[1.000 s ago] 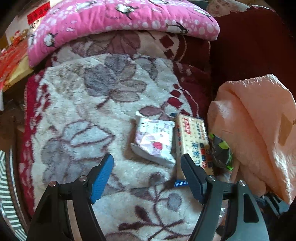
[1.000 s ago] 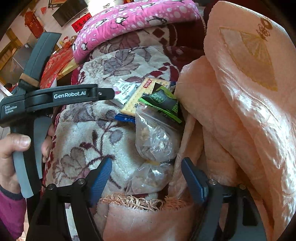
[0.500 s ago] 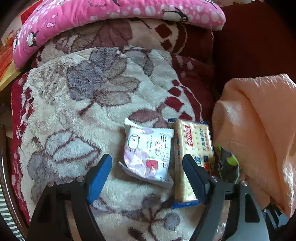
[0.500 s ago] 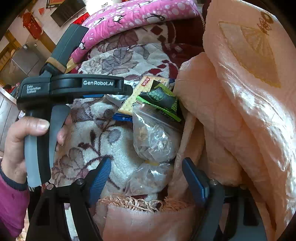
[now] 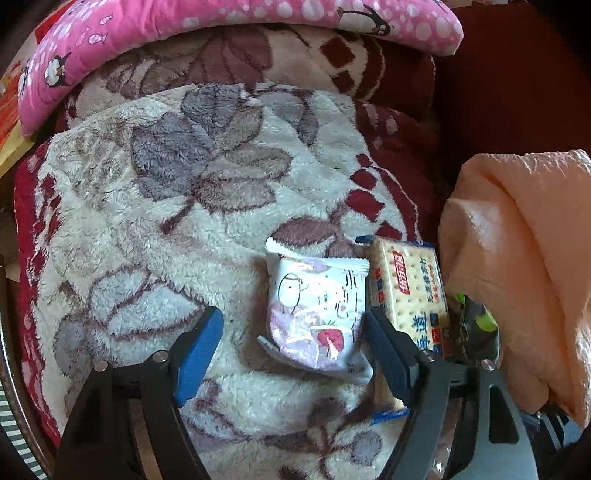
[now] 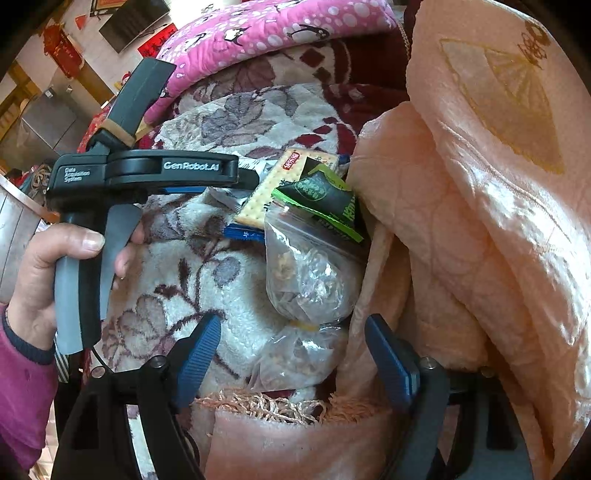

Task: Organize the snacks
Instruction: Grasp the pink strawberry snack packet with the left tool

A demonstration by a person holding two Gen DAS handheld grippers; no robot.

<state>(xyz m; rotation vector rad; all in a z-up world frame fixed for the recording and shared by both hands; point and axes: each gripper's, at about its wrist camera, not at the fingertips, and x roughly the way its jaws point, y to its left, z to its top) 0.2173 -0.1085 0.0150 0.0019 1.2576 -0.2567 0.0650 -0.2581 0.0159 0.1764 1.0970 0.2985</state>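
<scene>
A white pouch (image 5: pixel 317 314) with a strawberry print lies on the floral fleece blanket (image 5: pixel 166 221). My left gripper (image 5: pixel 293 321) is open and straddles it; the right finger sits close to the pouch's edge, the pads not pressing. A cracker pack (image 5: pixel 406 288) lies just right of the pouch, with a green-black packet (image 5: pixel 476 325) beyond it. My right gripper (image 6: pixel 293 328) stands open over two clear bags of nuts (image 6: pixel 310 273), touching neither. In the right wrist view the cracker pack (image 6: pixel 273 192) and green-black packet (image 6: pixel 321 195) lie behind the bags.
A peach quilt (image 6: pixel 498 184) rises along the right side against the snacks. A pink penguin cushion (image 5: pixel 221 22) borders the far edge of the blanket. A hand (image 6: pixel 44 266) in a magenta sleeve holds the left gripper's handle. A fringed peach cloth (image 6: pixel 266 402) lies under my right gripper.
My left gripper has come forward and down over the white pouch, which now sits between its fingers. The right gripper has kept still.
</scene>
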